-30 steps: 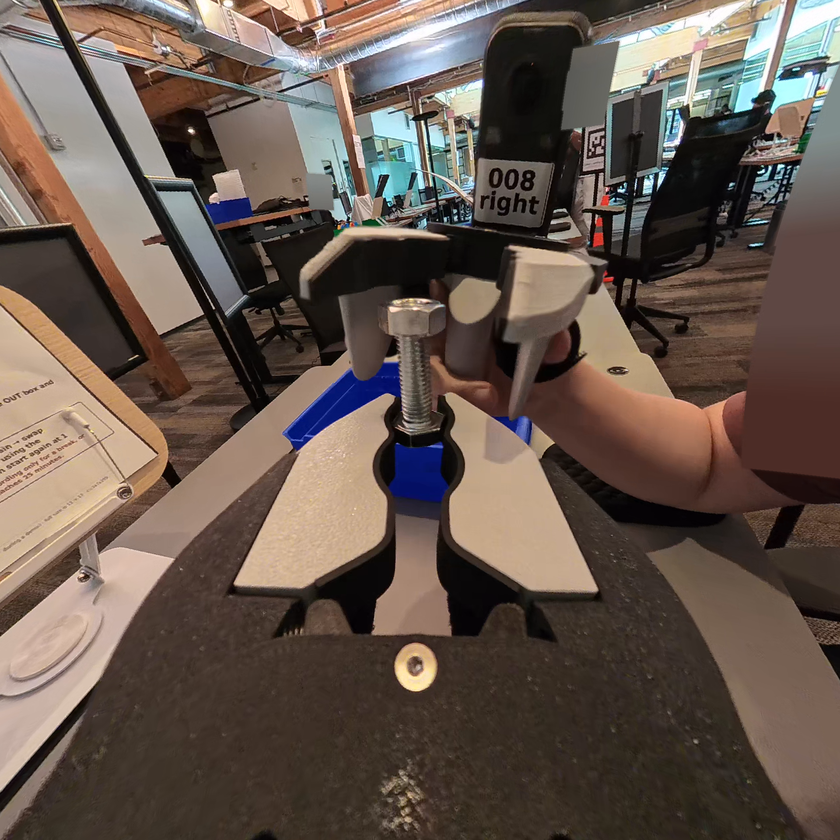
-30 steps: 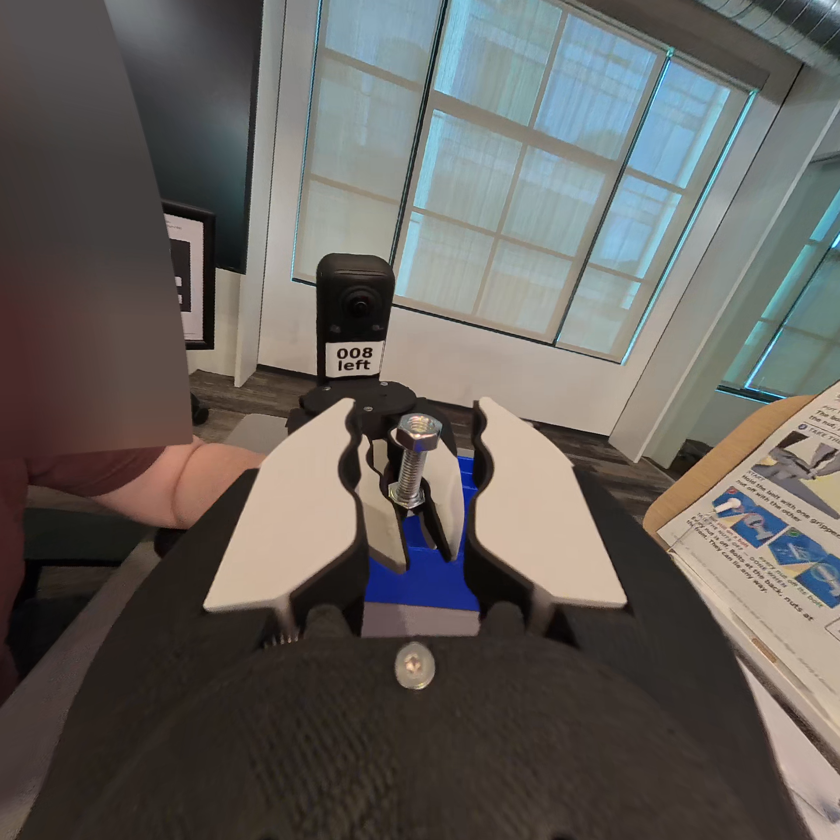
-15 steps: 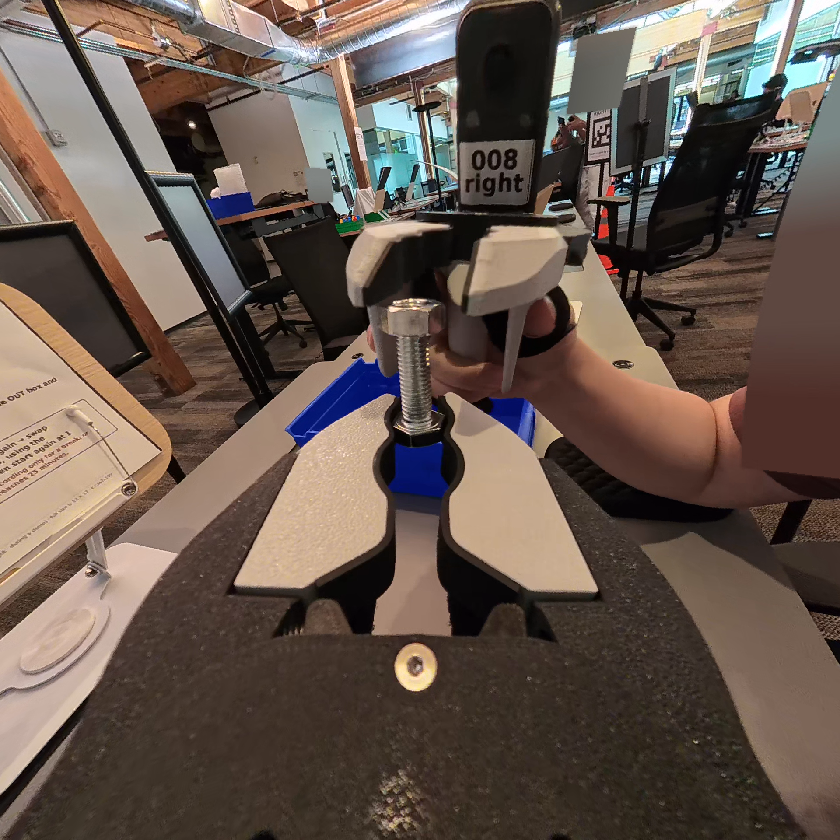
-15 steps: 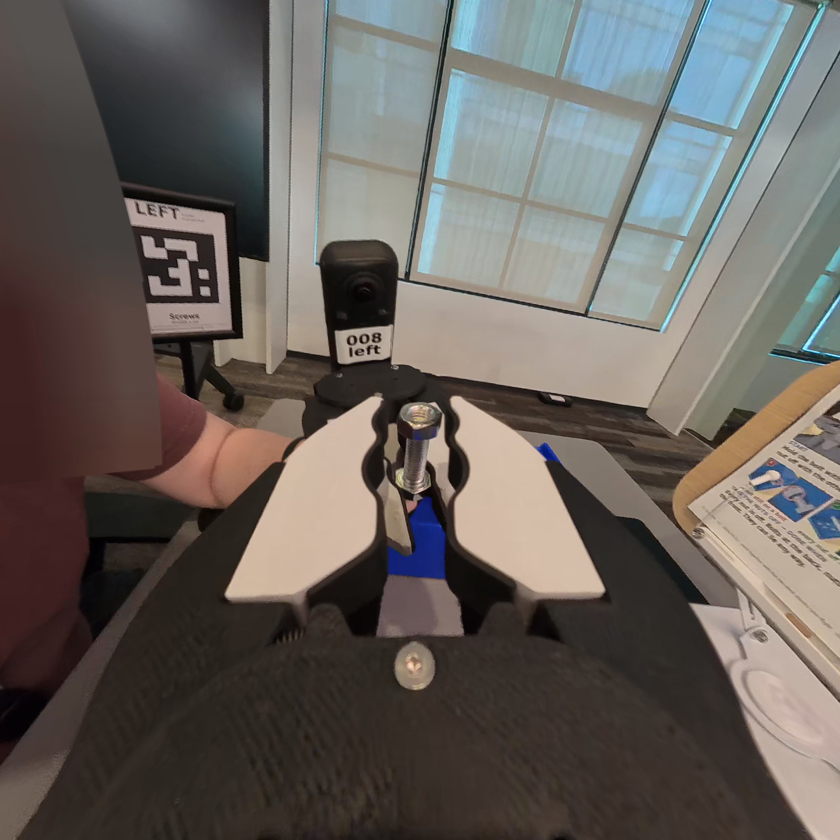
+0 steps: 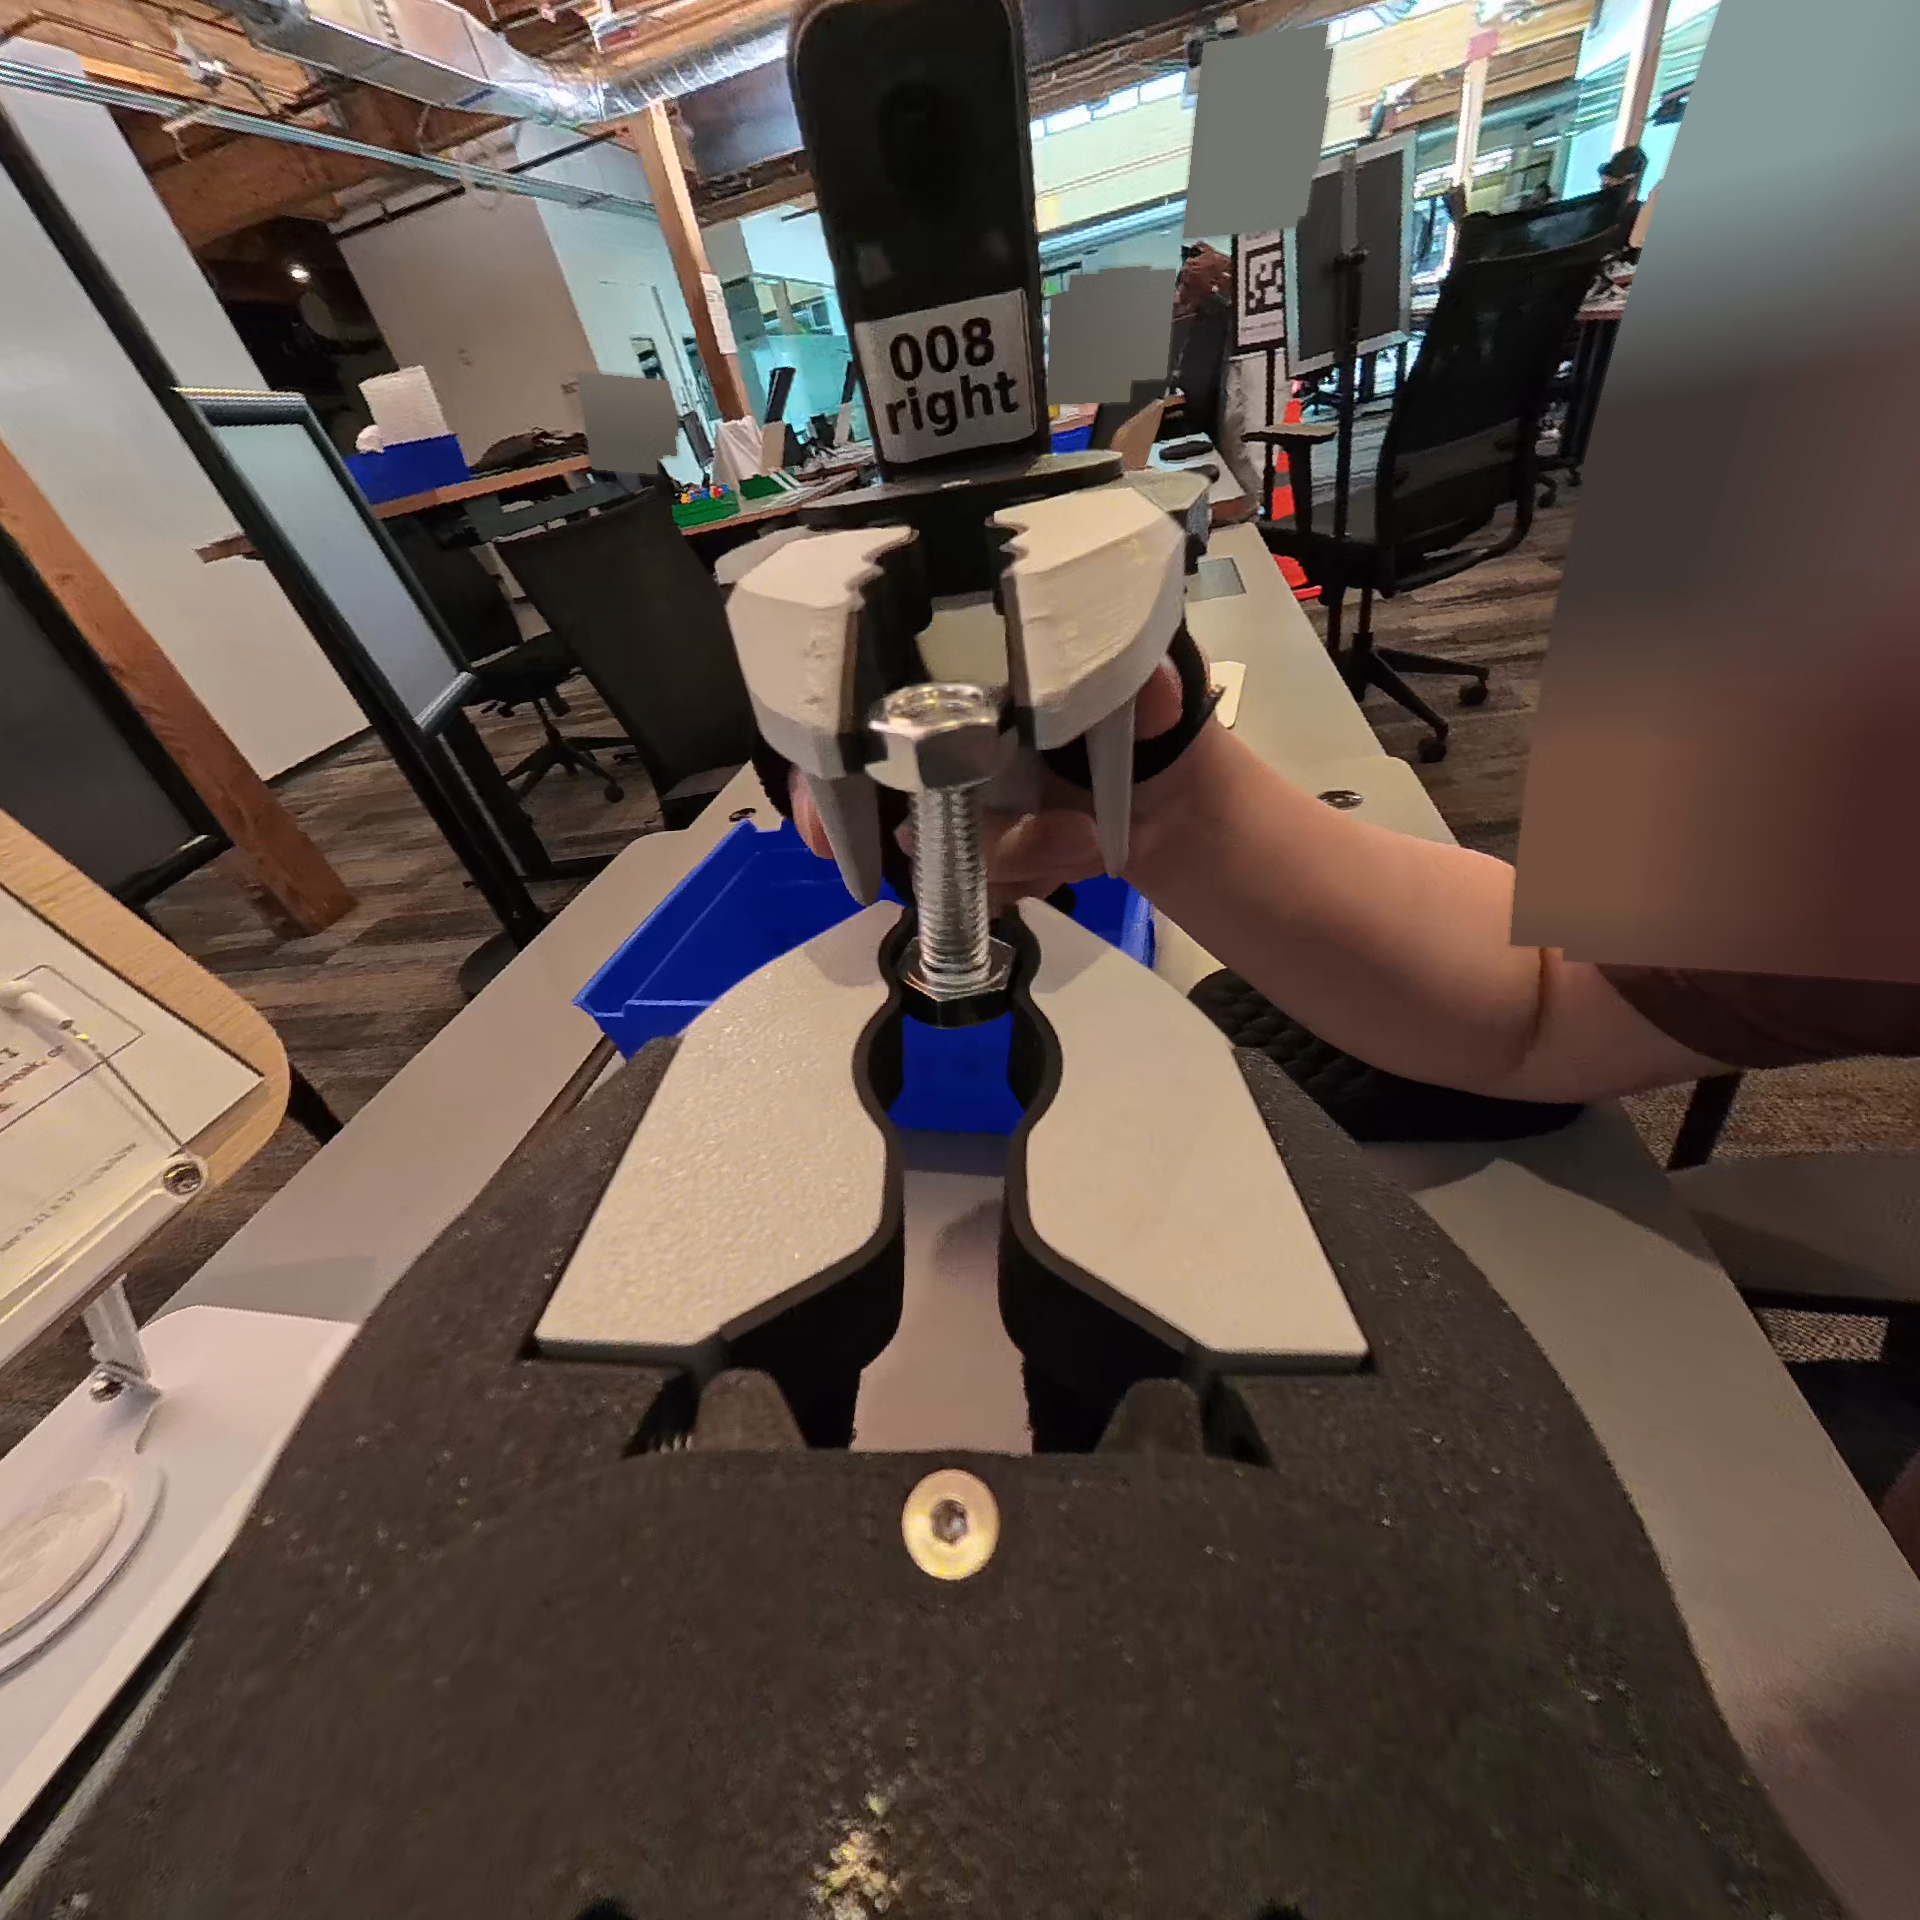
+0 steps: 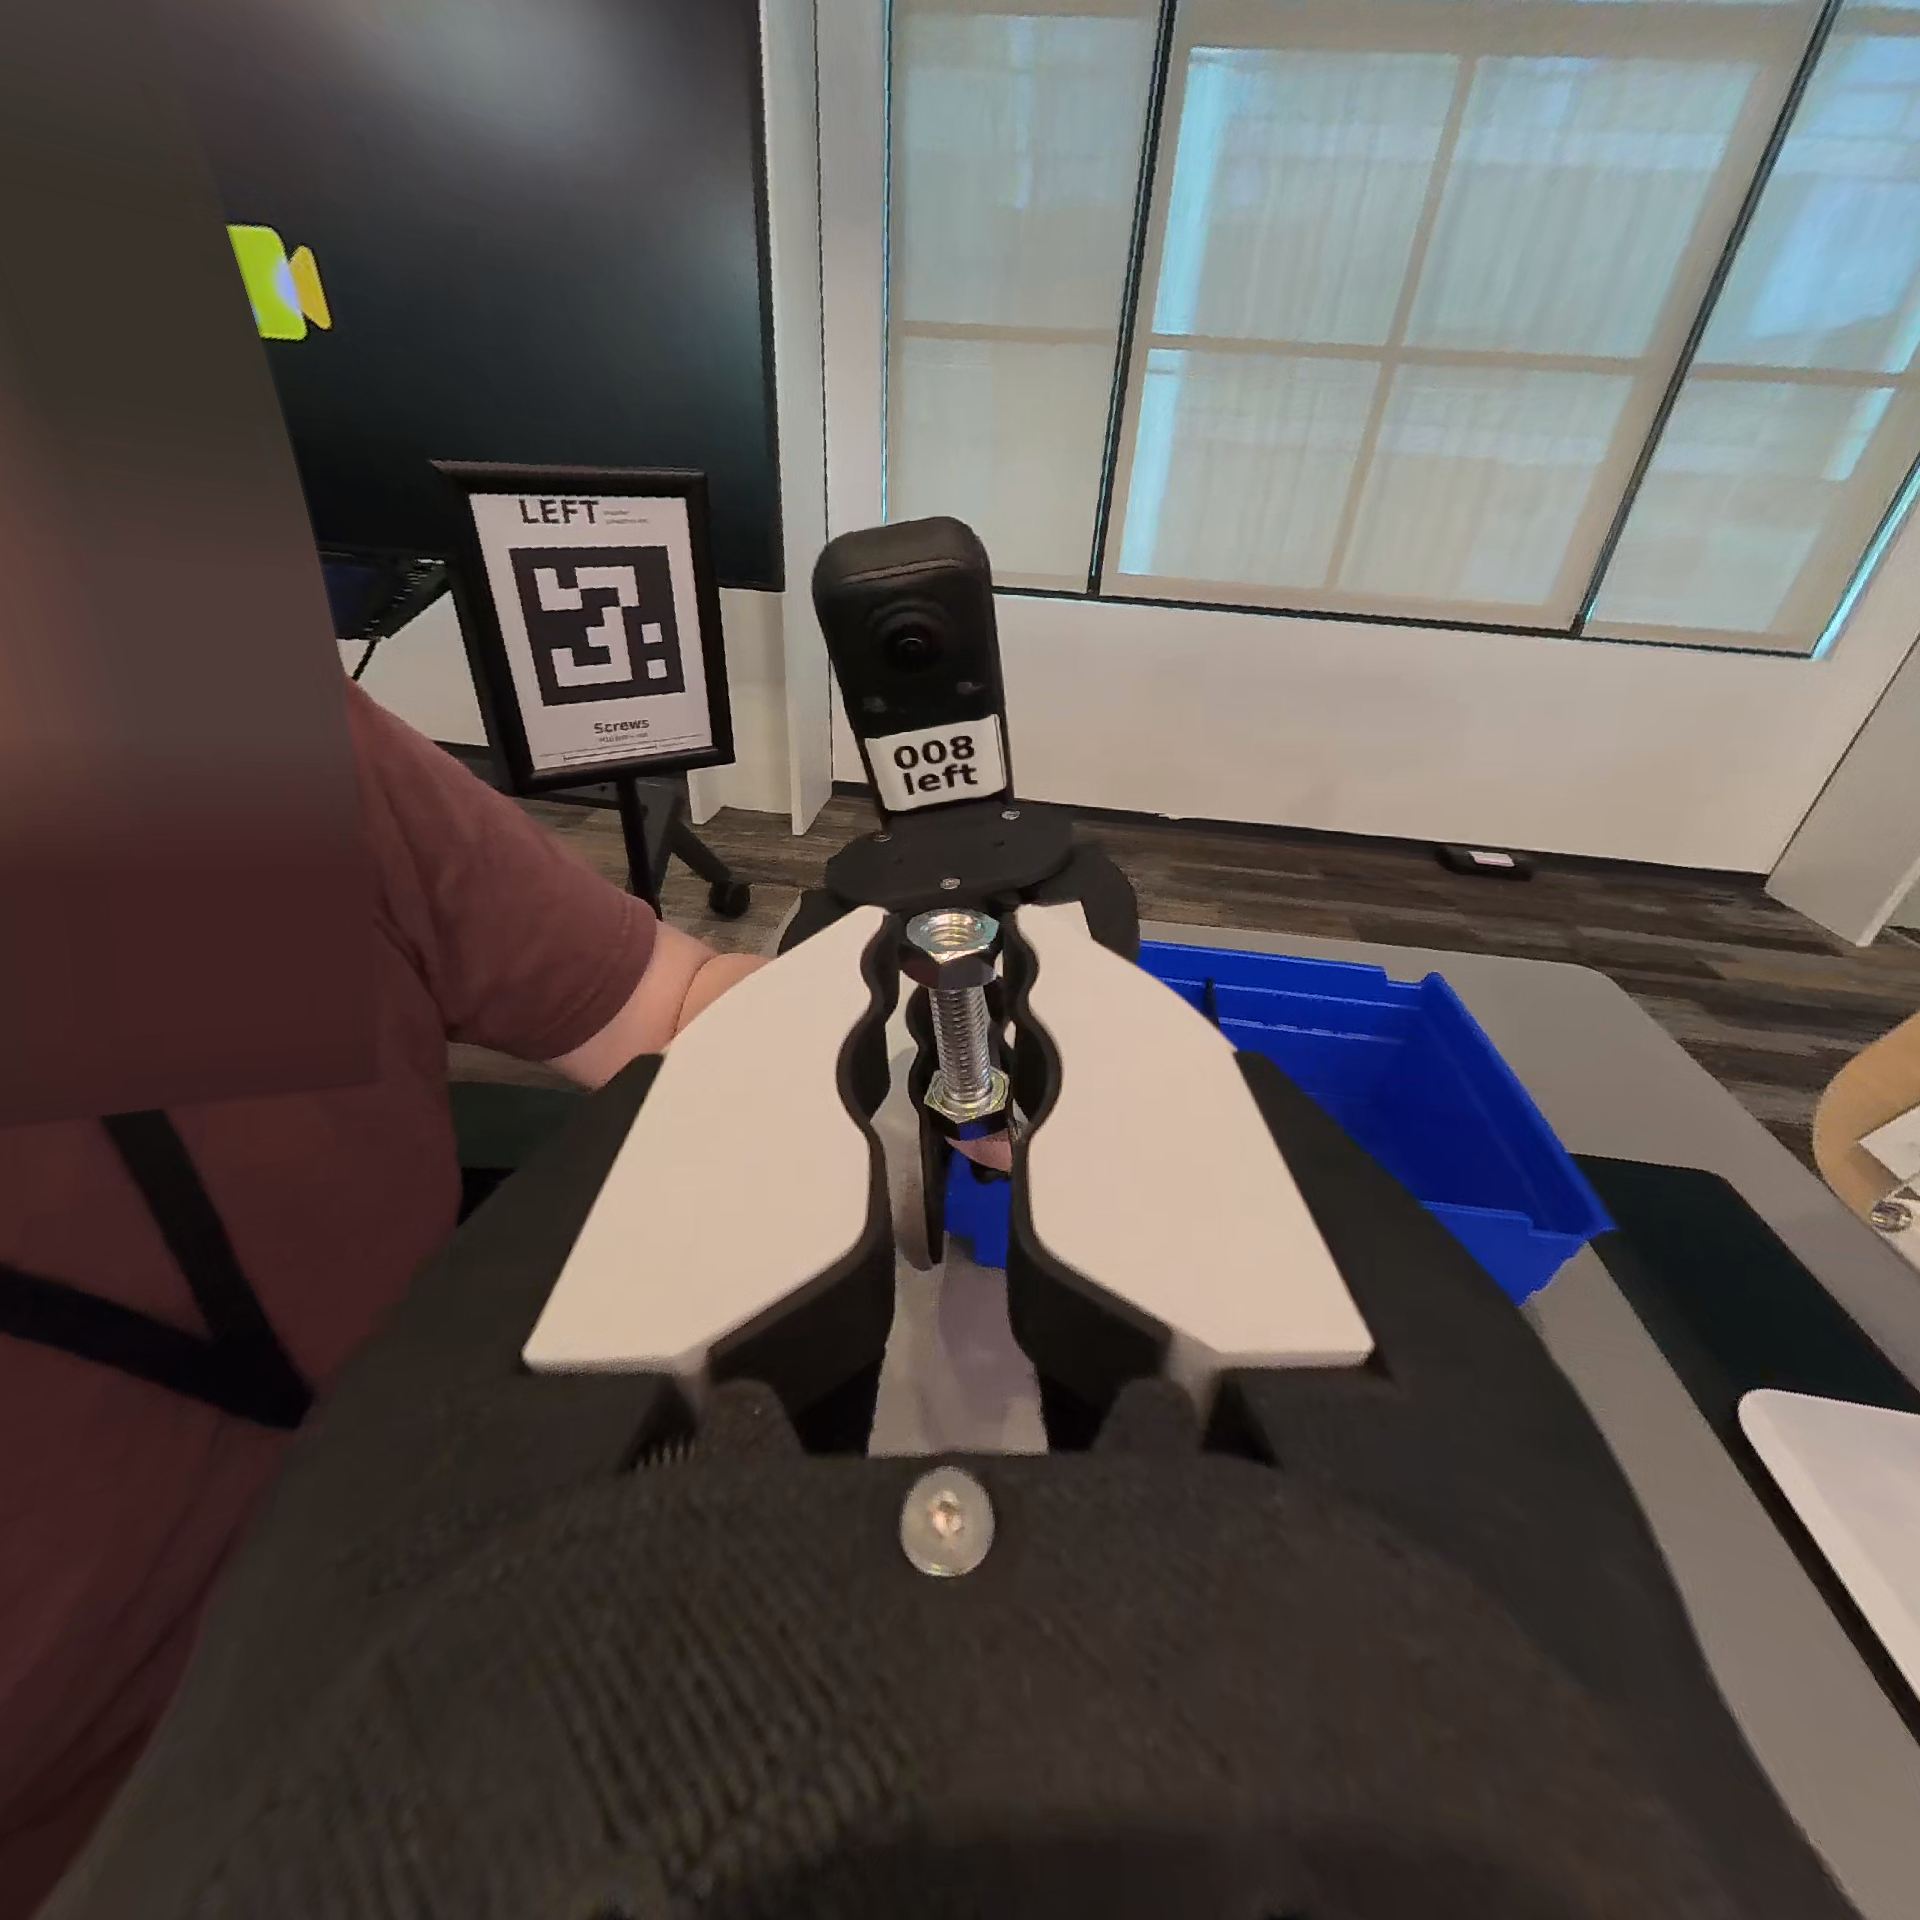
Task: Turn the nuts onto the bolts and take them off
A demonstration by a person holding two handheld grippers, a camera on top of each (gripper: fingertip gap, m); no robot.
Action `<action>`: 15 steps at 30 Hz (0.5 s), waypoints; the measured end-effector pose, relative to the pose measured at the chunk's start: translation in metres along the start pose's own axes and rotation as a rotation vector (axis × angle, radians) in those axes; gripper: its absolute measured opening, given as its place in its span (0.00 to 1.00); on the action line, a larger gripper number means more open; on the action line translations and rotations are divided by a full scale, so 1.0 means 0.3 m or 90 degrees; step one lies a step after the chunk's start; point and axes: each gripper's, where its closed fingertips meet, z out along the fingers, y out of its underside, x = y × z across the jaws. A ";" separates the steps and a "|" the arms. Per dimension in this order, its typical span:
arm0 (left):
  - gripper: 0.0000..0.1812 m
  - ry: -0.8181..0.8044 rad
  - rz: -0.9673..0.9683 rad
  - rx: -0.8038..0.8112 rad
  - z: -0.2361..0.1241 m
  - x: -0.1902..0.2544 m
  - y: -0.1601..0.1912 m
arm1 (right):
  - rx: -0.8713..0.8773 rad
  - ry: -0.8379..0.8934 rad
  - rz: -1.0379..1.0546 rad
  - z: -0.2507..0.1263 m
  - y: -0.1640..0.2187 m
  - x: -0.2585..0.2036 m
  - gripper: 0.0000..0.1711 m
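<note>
A steel bolt [image 5: 943,862] stands upright in the air between my two grippers, hex head on top. A nut [image 5: 951,975] sits low on its thread. My left gripper [image 5: 956,951] is shut on the nut. My right gripper [image 5: 935,717] faces it from the far side, its jaws closed on the bolt head [image 5: 933,740]. In the right wrist view my right gripper [image 6: 948,935] clamps the bolt head [image 6: 948,956]. The nut [image 6: 966,1094] sits below it, in the tips of the left gripper [image 6: 968,1117].
A blue bin [image 5: 717,935] stands on the grey table behind the bolt; it also shows in the right wrist view [image 6: 1382,1091]. An instruction board [image 5: 104,1091] stands at the left. The person's forearm [image 5: 1320,925] crosses from the right above a black mat [image 5: 1351,1081]. The tips of one gripper are about 6 centimetres away from the tips of the other.
My right gripper was open and tilted beside the bolt a second ago. It has swung level behind the bolt and closed on the head. My left gripper has kept hold of the nut.
</note>
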 end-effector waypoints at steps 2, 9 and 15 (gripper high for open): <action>0.08 0.002 -0.001 0.001 0.002 0.001 0.001 | -0.005 0.010 -0.006 -0.002 0.002 0.006 0.11; 0.08 -0.066 -0.016 -0.014 -0.011 -0.063 0.013 | 0.001 0.090 -0.010 0.000 -0.003 0.062 0.23; 0.08 -0.104 -0.034 -0.006 -0.033 -0.107 0.007 | 0.002 0.134 -0.038 0.008 -0.010 0.077 0.30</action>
